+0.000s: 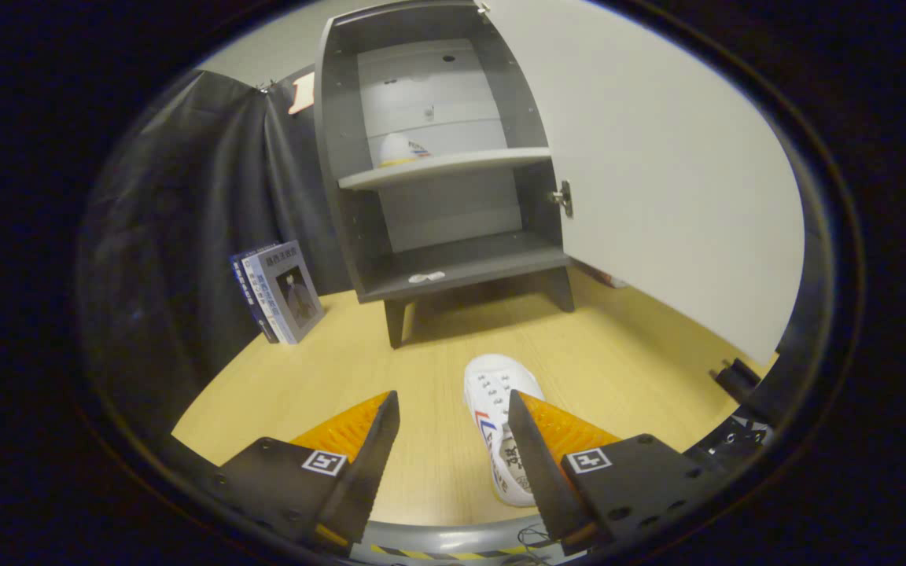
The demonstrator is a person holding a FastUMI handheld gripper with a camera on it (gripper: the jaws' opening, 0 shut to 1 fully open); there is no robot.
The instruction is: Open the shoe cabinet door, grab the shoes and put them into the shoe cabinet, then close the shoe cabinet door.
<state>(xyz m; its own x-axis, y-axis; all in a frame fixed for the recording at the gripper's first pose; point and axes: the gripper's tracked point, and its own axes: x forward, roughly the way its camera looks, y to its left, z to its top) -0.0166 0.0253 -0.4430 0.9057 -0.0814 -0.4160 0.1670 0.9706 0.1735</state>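
A: The cabinet [437,165] stands open, its door [657,173] swung wide to the right. One shoe [402,149] already sits on the upper shelf [453,163]. How would the other one handle?

B: The shoe on the floor [500,409] looks like a light canvas sneaker with a soft upper and a stiffer rubber sole, so I'd expect it to squash if pinched across the top. I'd take it by the sides near the collar or heel, where the wall gives the fingers something firm.

A: And the gripper [453,440]?

B: Fingers spread apart, nothing held. The shoe lies just ahead, toe pointing at the cabinet, its heel end beside the right finger [532,464], not centred in the gap.

A: What's hard to make out?

B: The right finger covers part of the shoe's heel side, so the collar can't be judged. The shelved shoe shows just one rounded end. There's a small pale scrap on the bottom shelf [427,277] I can't identify. Books [280,291] lean against the wall, left of the cabinet.
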